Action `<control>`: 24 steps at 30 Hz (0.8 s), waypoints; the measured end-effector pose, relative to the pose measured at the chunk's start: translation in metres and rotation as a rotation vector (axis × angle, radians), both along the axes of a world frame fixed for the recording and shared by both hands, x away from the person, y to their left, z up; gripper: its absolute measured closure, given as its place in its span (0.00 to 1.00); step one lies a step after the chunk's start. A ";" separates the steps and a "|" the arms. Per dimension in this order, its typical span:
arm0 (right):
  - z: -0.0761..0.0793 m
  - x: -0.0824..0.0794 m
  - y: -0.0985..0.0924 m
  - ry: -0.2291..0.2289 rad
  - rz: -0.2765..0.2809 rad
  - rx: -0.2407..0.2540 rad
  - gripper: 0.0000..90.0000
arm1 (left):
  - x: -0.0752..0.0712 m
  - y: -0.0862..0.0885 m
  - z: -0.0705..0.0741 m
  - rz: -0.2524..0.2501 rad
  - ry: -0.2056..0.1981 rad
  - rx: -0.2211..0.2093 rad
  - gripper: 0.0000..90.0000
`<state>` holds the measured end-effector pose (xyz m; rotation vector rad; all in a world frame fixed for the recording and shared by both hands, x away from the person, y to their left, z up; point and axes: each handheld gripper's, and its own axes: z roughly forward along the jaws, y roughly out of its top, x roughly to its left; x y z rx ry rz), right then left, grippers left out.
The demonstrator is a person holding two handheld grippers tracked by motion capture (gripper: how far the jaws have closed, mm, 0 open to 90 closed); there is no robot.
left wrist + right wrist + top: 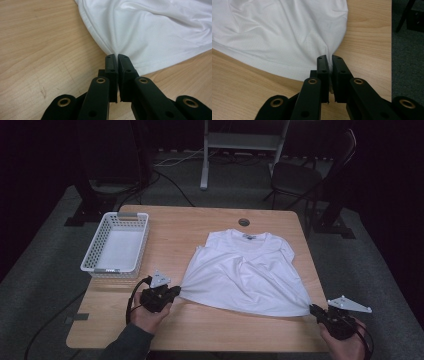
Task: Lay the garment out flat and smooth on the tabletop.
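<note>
White shirt (247, 272) lies flat at table (180, 227) centre, collar at 12 o'clock, hem at 6. Left gripper (176, 291) pinches hem corner at 8 o'clock; right gripper (311, 309) pinches opposite corner at 4. Both clamped on cloth. Hem runs stretched between them, each hand equally near.

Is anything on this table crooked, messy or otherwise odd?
The white T-shirt lies rumpled, with folds across its middle, its hem corners pulled outward. The left gripper and the right gripper each pinch one corner. The white basket sits straight and empty. Nothing looks spilled or damaged.
</note>
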<state>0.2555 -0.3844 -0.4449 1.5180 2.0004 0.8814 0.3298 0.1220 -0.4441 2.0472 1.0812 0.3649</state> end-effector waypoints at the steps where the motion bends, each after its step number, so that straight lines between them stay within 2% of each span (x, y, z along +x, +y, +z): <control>1: 0.000 -0.001 0.000 -0.002 0.000 0.000 0.94 | -0.001 0.000 0.000 0.000 0.000 0.001 0.98; 9: 0.001 -0.007 -0.002 -0.005 -0.001 0.013 0.94 | -0.007 0.005 0.000 0.001 -0.004 0.010 0.98; 24: 0.002 -0.018 -0.003 -0.005 -0.005 0.008 0.94 | -0.017 0.008 -0.001 -0.007 -0.004 0.018 0.98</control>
